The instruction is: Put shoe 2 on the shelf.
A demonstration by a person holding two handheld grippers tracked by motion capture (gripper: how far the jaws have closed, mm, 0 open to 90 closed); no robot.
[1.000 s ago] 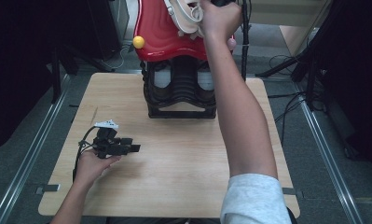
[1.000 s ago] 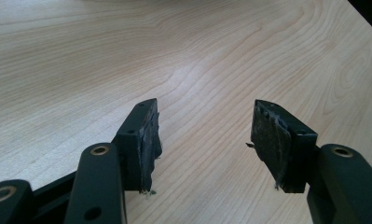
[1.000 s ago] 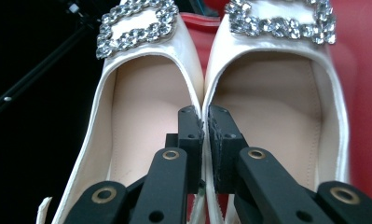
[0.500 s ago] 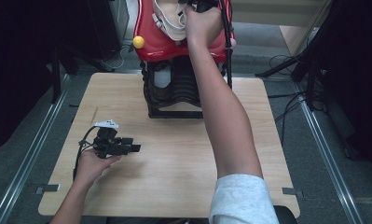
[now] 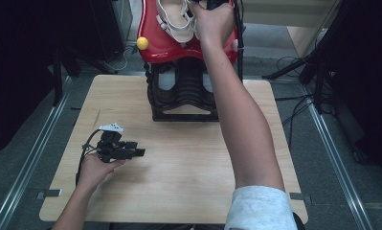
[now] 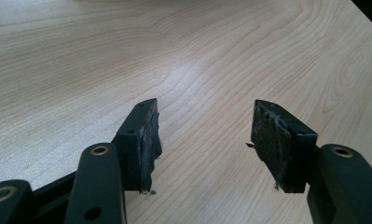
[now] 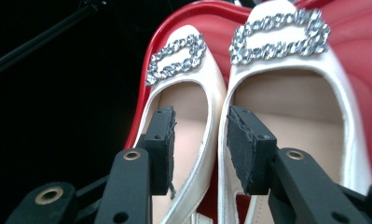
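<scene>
High view: the person's right arm stretches across the pale wooden table (image 5: pixel 179 182) to a glossy red plastic tray (image 5: pixel 164 48) set on a black ribbed stand (image 5: pixel 184 96) at the far edge. In the right gripper view, the right gripper (image 7: pixel 200 140) has narrow jaws straddling the inner walls of two cream satin shoes with rhinestone buckles (image 7: pixel 277 70); whether they pinch, I cannot tell. The left gripper (image 5: pixel 136 149) rests near the left edge, jaws wide apart, holding nothing.

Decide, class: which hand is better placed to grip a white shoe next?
Probably the right. The right tool straddles the inner edges of the white shoes in the red tray; the left tool sits open over bare table.
</scene>
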